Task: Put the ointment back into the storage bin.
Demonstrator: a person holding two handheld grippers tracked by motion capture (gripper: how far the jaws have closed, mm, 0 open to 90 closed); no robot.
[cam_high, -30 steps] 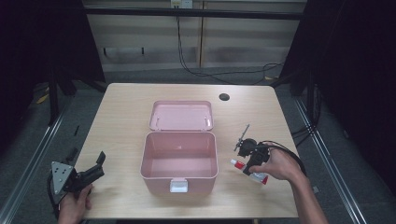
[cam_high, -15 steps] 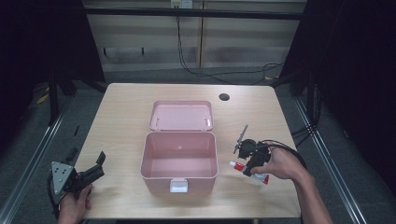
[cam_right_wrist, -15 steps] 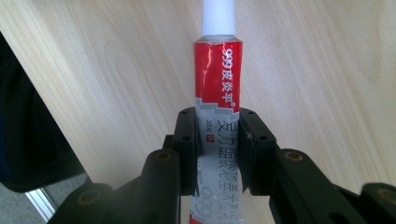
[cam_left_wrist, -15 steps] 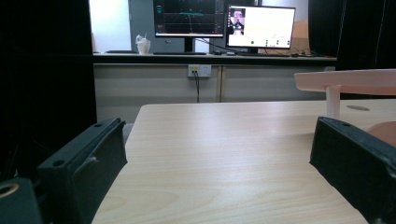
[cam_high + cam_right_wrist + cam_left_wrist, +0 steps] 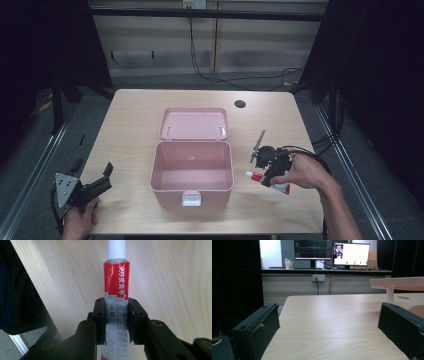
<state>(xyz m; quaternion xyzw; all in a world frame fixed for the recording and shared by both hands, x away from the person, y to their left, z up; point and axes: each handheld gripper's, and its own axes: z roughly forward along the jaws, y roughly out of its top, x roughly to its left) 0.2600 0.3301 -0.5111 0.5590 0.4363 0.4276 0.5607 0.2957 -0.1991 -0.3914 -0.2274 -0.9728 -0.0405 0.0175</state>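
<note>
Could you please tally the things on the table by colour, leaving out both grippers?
Pink: 1, the open box with its raised lid.
Red, silver and white: 1, the tube clamped in the right gripper.
Total: 2.

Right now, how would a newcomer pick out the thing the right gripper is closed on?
Start at the open pink box mid-table and look to its right. There the right gripper clamps a small tube: red and silver, with a white cap, unlike anything else on the table.
</note>
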